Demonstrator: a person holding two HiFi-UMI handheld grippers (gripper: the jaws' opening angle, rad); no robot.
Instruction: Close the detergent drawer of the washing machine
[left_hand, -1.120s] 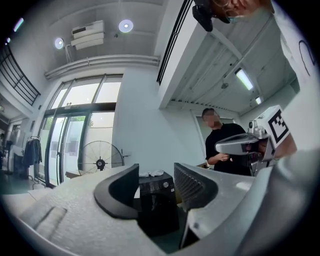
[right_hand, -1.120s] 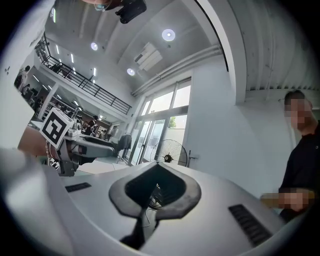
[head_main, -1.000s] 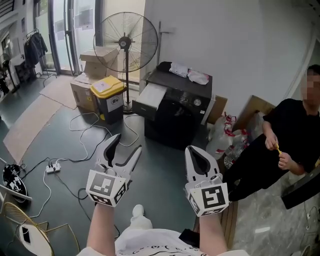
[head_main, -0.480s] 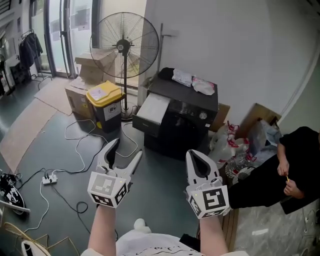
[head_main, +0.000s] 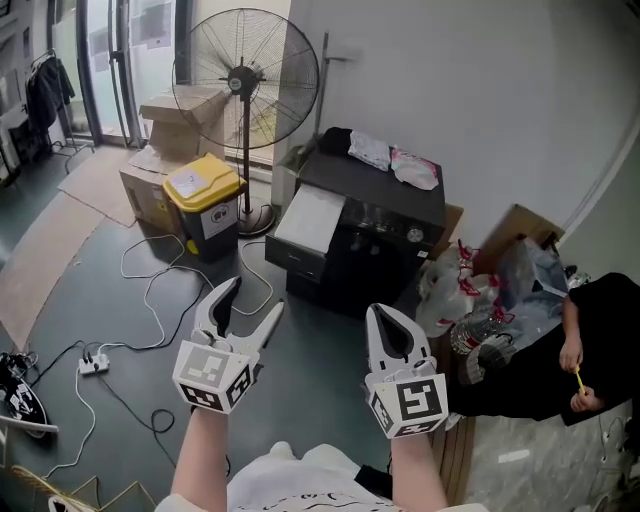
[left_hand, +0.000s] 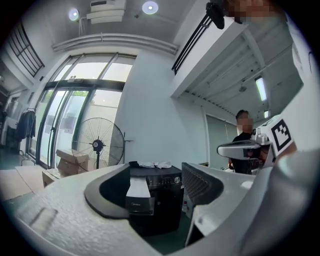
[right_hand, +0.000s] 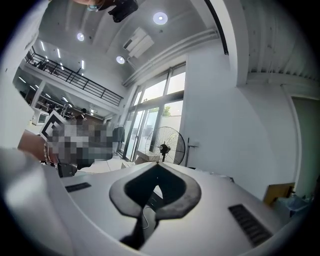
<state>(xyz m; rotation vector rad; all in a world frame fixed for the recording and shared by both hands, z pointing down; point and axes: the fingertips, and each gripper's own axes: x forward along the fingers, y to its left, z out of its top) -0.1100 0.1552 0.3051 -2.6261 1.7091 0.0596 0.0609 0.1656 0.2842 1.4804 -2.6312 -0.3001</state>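
Observation:
The black washing machine (head_main: 375, 235) stands against the white wall, a few steps ahead. Its pale detergent drawer (head_main: 308, 222) is pulled out at the top left of the front. My left gripper (head_main: 250, 300) is held level and open, with nothing between its jaws. In the left gripper view the drawer (left_hand: 137, 194) and the machine (left_hand: 162, 200) show through the gap of this gripper (left_hand: 156, 172). To its right, my right gripper (head_main: 387, 312) is shut and empty, its tips meeting (right_hand: 157, 164). Both grippers are well short of the machine.
A standing fan (head_main: 245, 80), a yellow-lidded bin (head_main: 205, 205) and cardboard boxes (head_main: 175, 120) stand left of the machine. Cables (head_main: 150, 290) and a power strip (head_main: 92, 365) lie on the floor. Bags (head_main: 470, 290) and a seated person (head_main: 560, 370) are at the right. Cloths (head_main: 395, 158) lie on the machine.
Both grippers and my view have moved forward toward the washing machine, which now looks nearer. The seated person has slid toward the right edge of the head view.

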